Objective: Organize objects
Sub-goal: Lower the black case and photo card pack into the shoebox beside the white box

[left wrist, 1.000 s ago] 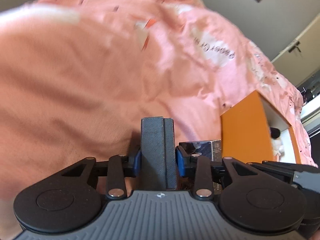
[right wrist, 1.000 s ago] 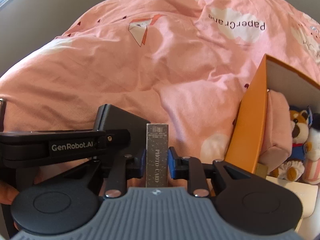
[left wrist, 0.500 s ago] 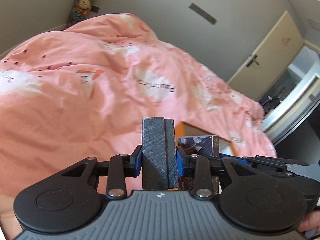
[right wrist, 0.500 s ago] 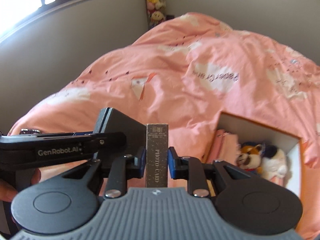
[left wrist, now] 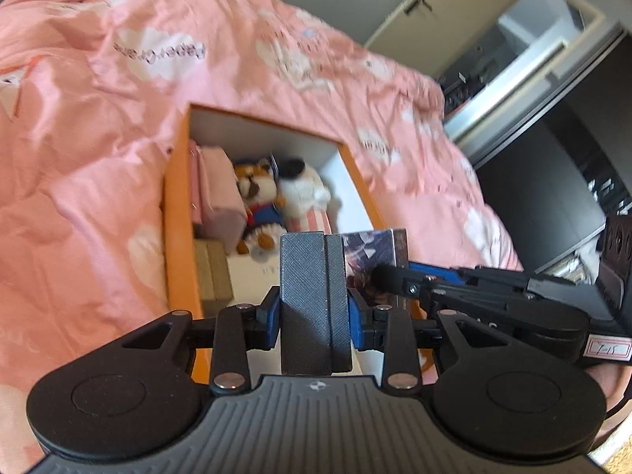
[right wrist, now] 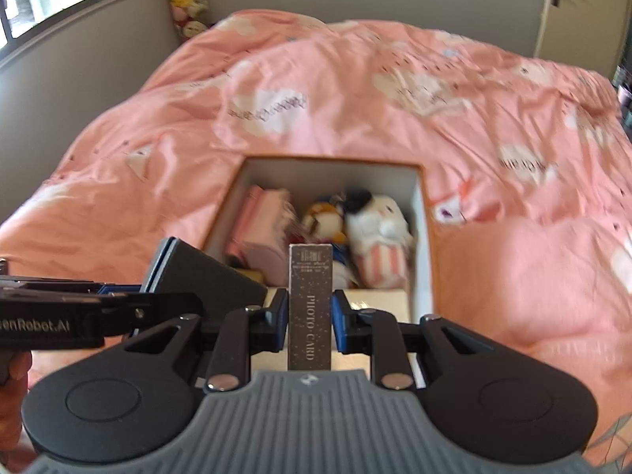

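Already toys lie in the orange box (right wrist: 424, 213) at 12 o'clock; left gripper (left wrist: 315, 312) holding a dark case (left wrist: 315, 300), right gripper (right wrist: 309, 318) a photo-card box (right wrist: 310, 304), both not yet placed.

Dark textured case (left wrist: 314, 304) upright, clamped. Slim "PHOTO CARD" box (right wrist: 310, 308) upright, clamped. Orange box (right wrist: 424, 237) open on bed, holding plushies (right wrist: 379, 233).
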Motion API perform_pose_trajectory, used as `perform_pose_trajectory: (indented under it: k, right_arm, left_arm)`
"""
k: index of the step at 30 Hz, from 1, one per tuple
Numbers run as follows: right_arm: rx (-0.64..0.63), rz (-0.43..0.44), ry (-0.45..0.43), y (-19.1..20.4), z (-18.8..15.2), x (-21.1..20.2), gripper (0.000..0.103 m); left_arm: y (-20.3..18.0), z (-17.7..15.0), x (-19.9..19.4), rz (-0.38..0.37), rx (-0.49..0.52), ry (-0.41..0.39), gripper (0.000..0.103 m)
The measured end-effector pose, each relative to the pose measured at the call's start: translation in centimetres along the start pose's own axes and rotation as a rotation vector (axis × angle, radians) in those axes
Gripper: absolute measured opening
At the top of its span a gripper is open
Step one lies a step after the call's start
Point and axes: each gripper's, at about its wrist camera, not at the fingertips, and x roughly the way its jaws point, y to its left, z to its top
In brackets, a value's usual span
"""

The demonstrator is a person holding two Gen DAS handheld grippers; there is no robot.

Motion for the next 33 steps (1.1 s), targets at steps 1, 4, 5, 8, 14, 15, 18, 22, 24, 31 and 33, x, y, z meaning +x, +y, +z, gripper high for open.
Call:
perform_pose_trajectory:
  k: [1,4,5,8,14,15,18,22,24,31,33]
  right_arm:
    - [0.007,-0.008,0.008,-0.4,-0.4,0.4,0.024]
    - [0.034,-0.007,0.025,-1.4,-1.1,1.3,0.024]
    - [0.041,-0.005,0.030,-1.6,-1.3,1.6,0.024]
    - [0.051,0.002,0.043,-1.9,-1.6,2.4,0.024]
    - [0.045,-0.026,0.056,-2.3,-1.9,3.5,0.024]
    - [0.049,-0.026,0.057,-2.4,-1.9,3.5,0.024]
    - [0.052,-0.028,0.054,-2.7,-2.0,3.4,0.024]
    - [0.054,-0.033,0.057,-2.9,-2.1,3.5,0.024]
    - [0.057,-0.031,0.060,-2.9,-2.3,3.6,0.024]
    - [0.052,-0.029,0.071,-3.2,-2.5,3.9,0.024]
    - [0.053,-0.023,0.072,-3.3,-2.6,3.9,0.024]
  left_arm:
    - [-0.3,-0.2,0.7,0.015,0.021,0.022,0.038]
    - [-0.7,-0.5,2.6,0.051,0.059,0.078,0.038]
    - [-0.7,-0.7,3.1,0.065,0.069,0.091,0.038]
    - [-0.7,-1.1,4.3,0.096,0.083,0.128,0.038]
    - [-2.1,-1.3,5.8,0.169,0.139,0.158,0.038]
    - [-2.2,-1.4,6.0,0.172,0.145,0.169,0.038]
    - [-1.9,-1.6,7.0,0.164,0.127,0.214,0.038]
    - [-1.2,-1.6,7.7,0.117,0.062,0.227,0.038]
    - [-0.9,-1.7,8.0,0.113,0.049,0.229,0.038]
    - [-1.3,-2.4,9.4,0.142,0.080,0.250,0.038]
    - [-1.4,-2.5,9.8,0.157,0.087,0.269,0.038]
